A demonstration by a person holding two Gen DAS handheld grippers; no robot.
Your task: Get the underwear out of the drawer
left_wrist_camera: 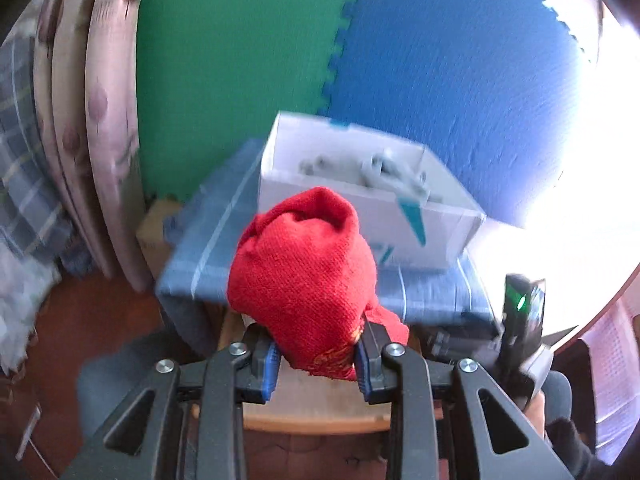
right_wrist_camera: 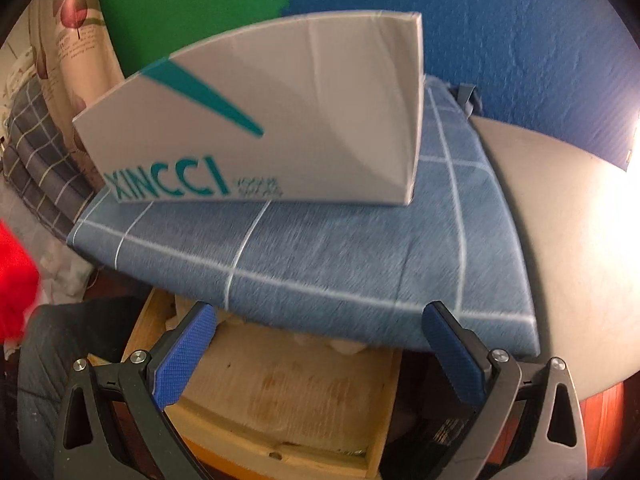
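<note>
Item 1, your left gripper (left_wrist_camera: 316, 364): jaws drawn in and clamped on the red underwear (left_wrist_camera: 304, 268). The blue pads (left_wrist_camera: 270, 364) press the lower part of the bundle from both sides; the rest bulges up and forward past the fingertips. Gold stitching shows on the cloth near the right-hand pad.

Item 2, red underwear: a knitted-looking red bundle, held in the air in front of the white box (left_wrist_camera: 360, 196) and above the wooden drawer (right_wrist_camera: 280, 400). It also shows as a red blur at the left edge of the right wrist view.

Item 3, your right gripper (right_wrist_camera: 320, 352): jaws spread wide, nothing between the pads. It hangs over the open drawer, fingertips just short of the blue checked cushion (right_wrist_camera: 320, 260).

Item 4, wooden drawer: pale wood, its bare bottom panel visible between your right gripper's fingers, with some whitish material at its far edge under the cushion.

Item 5, blue checked cushion: lies flat above the drawer, bearing the white box.

Item 6, white box: open-topped, teal lettering and a teal wedge on its side; grey objects inside, too blurred to identify.

Item 7, backdrop: green foam mat (left_wrist_camera: 240, 60) and blue foam mat (left_wrist_camera: 460, 80) joined by interlocking teeth
</note>
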